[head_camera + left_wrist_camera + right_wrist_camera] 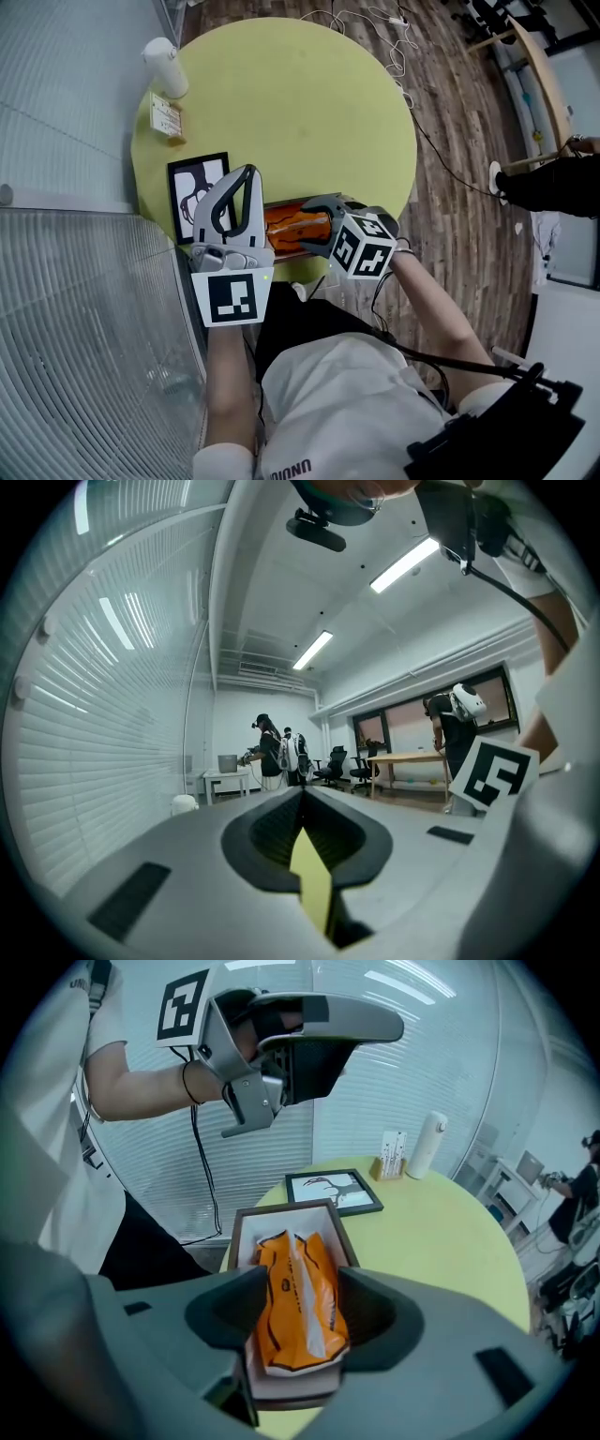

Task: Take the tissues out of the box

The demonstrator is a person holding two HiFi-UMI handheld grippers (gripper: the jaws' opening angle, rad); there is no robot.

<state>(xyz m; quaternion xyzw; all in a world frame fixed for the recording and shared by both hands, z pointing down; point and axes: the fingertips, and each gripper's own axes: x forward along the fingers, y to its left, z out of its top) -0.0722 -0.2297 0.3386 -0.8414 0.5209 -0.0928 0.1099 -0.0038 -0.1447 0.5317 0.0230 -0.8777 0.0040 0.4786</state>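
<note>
An orange tissue pack (pixel 295 1297) lies in an open dark-framed box (pixel 281 1211) at the near edge of the round yellow-green table (pixel 309 103). My right gripper (pixel 302 1288) points down at it, open, one jaw on each side of the pack and above it, pads not pressing. In the head view the tissue pack (pixel 292 225) shows between the jaws of the right gripper (pixel 307 225). My left gripper (pixel 249 173) hovers left of the box, level, its jaws shut with nothing in them; only a thin strip of table shows through the left gripper (pixel 302 794).
A black-framed picture (pixel 197 192) lies left of the box. Farther back stand a small card holder (pixel 166 119) and a white cylinder (pixel 166 67). A ribbed glass wall runs along the left. Cables (pixel 403 66) trail over the wooden floor, where a person (pixel 553 183) stands at the right.
</note>
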